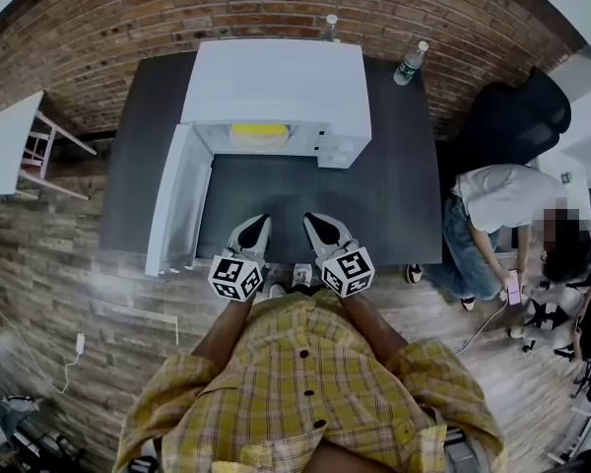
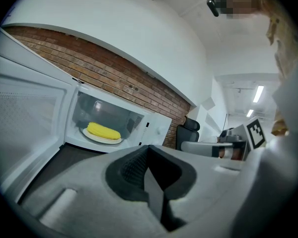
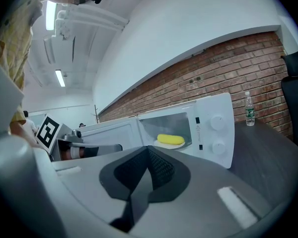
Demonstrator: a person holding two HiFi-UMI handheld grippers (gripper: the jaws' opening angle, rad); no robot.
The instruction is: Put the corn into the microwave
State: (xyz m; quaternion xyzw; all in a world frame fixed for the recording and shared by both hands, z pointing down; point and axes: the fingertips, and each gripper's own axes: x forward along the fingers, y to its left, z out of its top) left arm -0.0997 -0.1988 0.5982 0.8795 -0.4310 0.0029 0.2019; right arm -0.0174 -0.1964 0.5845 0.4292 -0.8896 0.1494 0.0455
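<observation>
The yellow corn (image 1: 259, 129) (image 2: 104, 131) (image 3: 171, 139) lies on a white plate inside the white microwave (image 1: 276, 95) (image 2: 156, 128) (image 3: 213, 128), whose door (image 1: 172, 200) hangs open to the left. Both grippers hover side by side over the near edge of the dark table (image 1: 394, 205), well short of the oven. My left gripper (image 1: 253, 233) (image 2: 150, 175) is shut with nothing in it. My right gripper (image 1: 322, 230) (image 3: 145, 175) is shut and empty too.
Two water bottles (image 1: 411, 62) (image 3: 248, 109) stand at the table's back, one behind the microwave. A black office chair (image 1: 517, 116) and a crouching person (image 1: 492, 220) are to the right. A white table (image 1: 15, 141) stands at the left, with a brick wall behind.
</observation>
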